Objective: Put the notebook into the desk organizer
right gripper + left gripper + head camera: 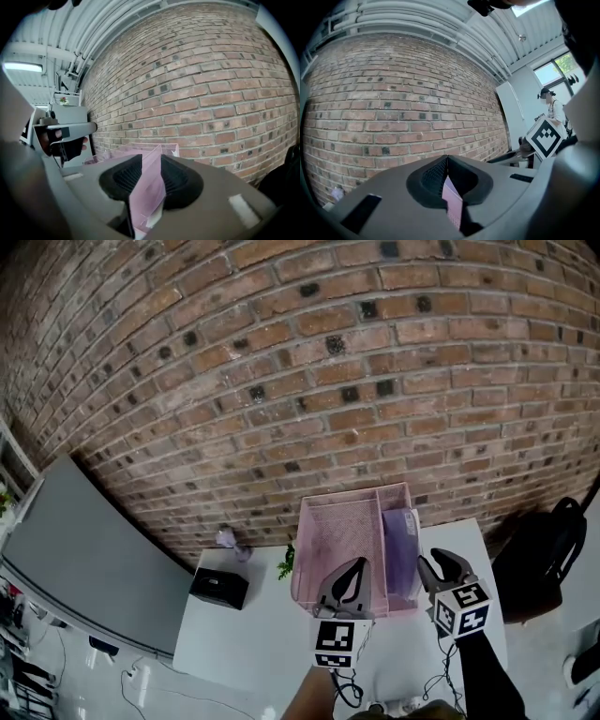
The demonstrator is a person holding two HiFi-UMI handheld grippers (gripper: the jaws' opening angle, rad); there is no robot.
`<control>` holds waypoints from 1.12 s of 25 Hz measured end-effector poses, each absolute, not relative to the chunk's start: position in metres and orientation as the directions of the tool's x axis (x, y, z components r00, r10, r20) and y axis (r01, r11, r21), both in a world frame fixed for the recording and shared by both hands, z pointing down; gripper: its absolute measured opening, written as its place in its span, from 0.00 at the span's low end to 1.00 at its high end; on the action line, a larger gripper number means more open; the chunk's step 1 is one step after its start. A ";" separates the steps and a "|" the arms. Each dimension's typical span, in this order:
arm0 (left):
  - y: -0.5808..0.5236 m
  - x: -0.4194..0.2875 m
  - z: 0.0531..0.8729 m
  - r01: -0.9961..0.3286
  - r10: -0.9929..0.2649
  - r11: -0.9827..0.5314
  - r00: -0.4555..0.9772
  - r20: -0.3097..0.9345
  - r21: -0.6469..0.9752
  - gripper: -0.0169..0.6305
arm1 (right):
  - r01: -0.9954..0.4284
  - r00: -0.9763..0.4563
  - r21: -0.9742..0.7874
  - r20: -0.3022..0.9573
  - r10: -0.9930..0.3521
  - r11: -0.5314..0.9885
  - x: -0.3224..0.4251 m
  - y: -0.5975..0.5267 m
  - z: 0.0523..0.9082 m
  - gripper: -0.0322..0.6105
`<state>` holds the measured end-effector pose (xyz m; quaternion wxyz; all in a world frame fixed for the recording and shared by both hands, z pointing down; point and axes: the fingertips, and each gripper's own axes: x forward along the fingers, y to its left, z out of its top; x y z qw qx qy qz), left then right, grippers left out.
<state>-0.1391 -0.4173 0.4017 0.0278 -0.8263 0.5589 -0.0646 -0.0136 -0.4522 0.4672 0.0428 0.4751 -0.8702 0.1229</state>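
Observation:
The pink mesh desk organizer [339,532] stands on the white table [253,638] against the brick wall. The purple notebook [402,547] stands in its narrow right compartment. My right gripper [441,568] is at the notebook's near end with its jaws apart. In the right gripper view the notebook [149,185] leans slantwise in the gap between the pads, its top corner above the organizer's rim [140,147]. My left gripper [356,570] hovers over the front of the wide left compartment, tips together. Pink mesh [453,206] shows in the slit below its tips.
A black box [219,588] sits at the table's left end, with a small purple item [228,538] and a green plant [286,562] by the wall. A black bag [542,554] stands right of the table. Cables [349,688] lie near the front edge. A grey cabinet [84,554] stands left.

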 end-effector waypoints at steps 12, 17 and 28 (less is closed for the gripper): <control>-0.376 -0.114 0.389 -0.955 -0.964 -0.265 0.259 0.061 -0.133 0.04 | -0.769 -0.637 -0.136 0.077 -0.767 0.625 0.011 -0.416 0.429 0.23; -0.356 -0.097 0.392 -0.957 -0.968 -0.252 0.246 0.057 -0.141 0.04 | -0.749 -0.661 -0.120 0.063 -0.747 0.652 0.022 -0.398 0.428 0.23; -0.336 -0.093 0.386 -0.964 -0.974 -0.227 0.224 0.040 -0.141 0.04 | -0.725 -0.688 -0.107 0.056 -0.724 0.681 0.030 -0.377 0.428 0.23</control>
